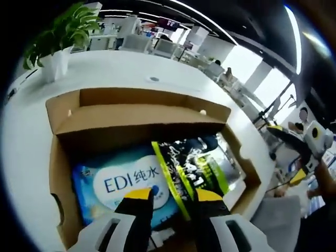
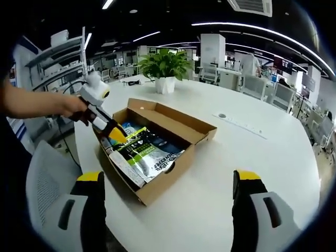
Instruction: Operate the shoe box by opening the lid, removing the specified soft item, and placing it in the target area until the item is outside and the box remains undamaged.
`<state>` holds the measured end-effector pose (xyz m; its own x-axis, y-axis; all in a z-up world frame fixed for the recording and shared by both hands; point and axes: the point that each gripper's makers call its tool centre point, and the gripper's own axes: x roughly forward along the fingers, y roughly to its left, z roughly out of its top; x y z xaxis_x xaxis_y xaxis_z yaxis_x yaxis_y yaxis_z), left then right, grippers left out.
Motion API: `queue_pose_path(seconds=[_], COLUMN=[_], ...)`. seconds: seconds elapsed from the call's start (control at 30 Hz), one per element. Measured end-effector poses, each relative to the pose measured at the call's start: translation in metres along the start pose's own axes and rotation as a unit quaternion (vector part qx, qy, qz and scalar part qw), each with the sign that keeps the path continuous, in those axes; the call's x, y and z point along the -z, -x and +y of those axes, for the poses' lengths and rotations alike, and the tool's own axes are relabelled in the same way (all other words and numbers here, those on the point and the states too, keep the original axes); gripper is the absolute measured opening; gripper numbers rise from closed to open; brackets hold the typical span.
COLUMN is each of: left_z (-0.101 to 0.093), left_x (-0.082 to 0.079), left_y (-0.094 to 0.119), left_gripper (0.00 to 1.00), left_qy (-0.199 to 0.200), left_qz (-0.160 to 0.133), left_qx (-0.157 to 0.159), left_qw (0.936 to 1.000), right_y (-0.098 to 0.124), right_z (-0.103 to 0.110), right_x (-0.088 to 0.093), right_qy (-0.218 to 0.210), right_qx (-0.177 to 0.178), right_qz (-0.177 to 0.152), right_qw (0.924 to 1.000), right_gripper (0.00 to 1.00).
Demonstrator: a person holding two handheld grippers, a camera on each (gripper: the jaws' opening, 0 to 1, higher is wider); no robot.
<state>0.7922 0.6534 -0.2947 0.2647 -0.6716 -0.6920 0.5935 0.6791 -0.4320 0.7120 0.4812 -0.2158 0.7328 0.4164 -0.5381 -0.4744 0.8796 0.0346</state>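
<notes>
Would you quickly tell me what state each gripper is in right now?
Left gripper: open, holding nothing, tips over the packs in the box.
Right gripper: open wide, holding nothing, back from the box.

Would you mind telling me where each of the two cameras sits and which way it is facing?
Left gripper view: rides the left gripper, poised over the open shoe box, looking down at the blue wipes pack and dark pouch; its yellow-tipped fingers show.
Right gripper view: rides the right gripper, back from the box, facing across the white table; a hand shows.
Shared: box, both packs, potted plant, each other's gripper.
</notes>
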Motion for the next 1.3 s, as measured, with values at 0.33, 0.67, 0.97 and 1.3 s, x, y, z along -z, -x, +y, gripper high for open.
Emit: queue_pose_path(seconds=[0.33,0.67,0.97,1.3], left_z=[-0.003,-0.008,-0.017,-0.026], left_x=[0.001,-0.002,-0.012,-0.021], left_y=[-0.009,-0.005,0.004,0.012], left_gripper=[0.19,0.06,0.01,0.01], left_qy=[0.035,0.023,0.027,0.019], left_qz=[0.000,-0.012,-0.025,-0.028], left_qx=[0.021,0.030,0.033,0.034], left_qw=[0.9992,0.9992,0.9988,0.9988], right_y=[0.000,-0.004,-0.015,-0.028], right_z=[0.005,0.009,0.017,0.027], right_x=[0.004,0.003,-0.002,-0.011], right_qy=[0.002,0.011,0.021,0.043], right_qx=[-0.003,-0.008,-0.019,-0.037], right_qz=[0.002,-0.001,-0.006,-0.018], right_qw=[1.0000,0.9999,0.9996,0.9983], right_gripper=[0.96,0.94,0.92,0.82])
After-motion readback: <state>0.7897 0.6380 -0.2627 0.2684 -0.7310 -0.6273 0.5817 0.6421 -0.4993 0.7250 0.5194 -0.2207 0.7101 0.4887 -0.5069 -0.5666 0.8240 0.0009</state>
